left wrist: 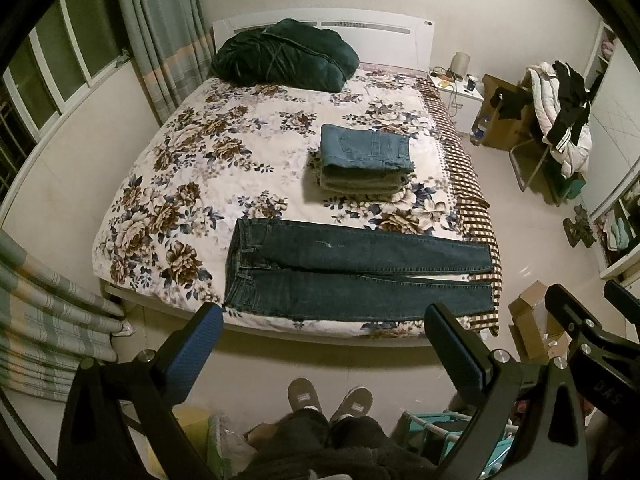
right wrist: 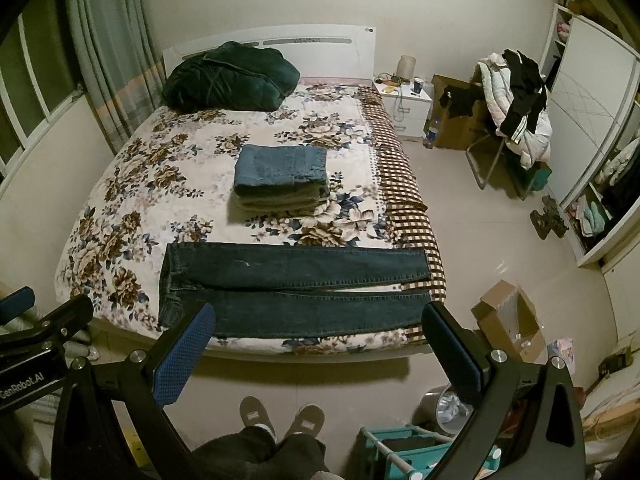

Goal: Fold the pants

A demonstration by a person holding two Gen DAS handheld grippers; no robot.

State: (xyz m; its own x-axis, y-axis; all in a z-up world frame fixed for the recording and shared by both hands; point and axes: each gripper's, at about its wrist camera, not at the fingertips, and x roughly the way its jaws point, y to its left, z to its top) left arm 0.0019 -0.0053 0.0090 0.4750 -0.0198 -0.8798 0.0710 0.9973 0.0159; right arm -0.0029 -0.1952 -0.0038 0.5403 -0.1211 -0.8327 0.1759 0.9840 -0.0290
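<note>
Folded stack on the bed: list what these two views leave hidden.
- Folded stack: only the top blue jeans show. The lower garments are edges, covered from above in both wrist views.
- Dark jeans: the near leg is partly behind the right tool.
- Nightstand items: too small to tell.

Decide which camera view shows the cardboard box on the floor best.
The right wrist view: the cardboard box sits in full view beside the bed. In the left wrist view the right gripper covers part of the box.
</note>
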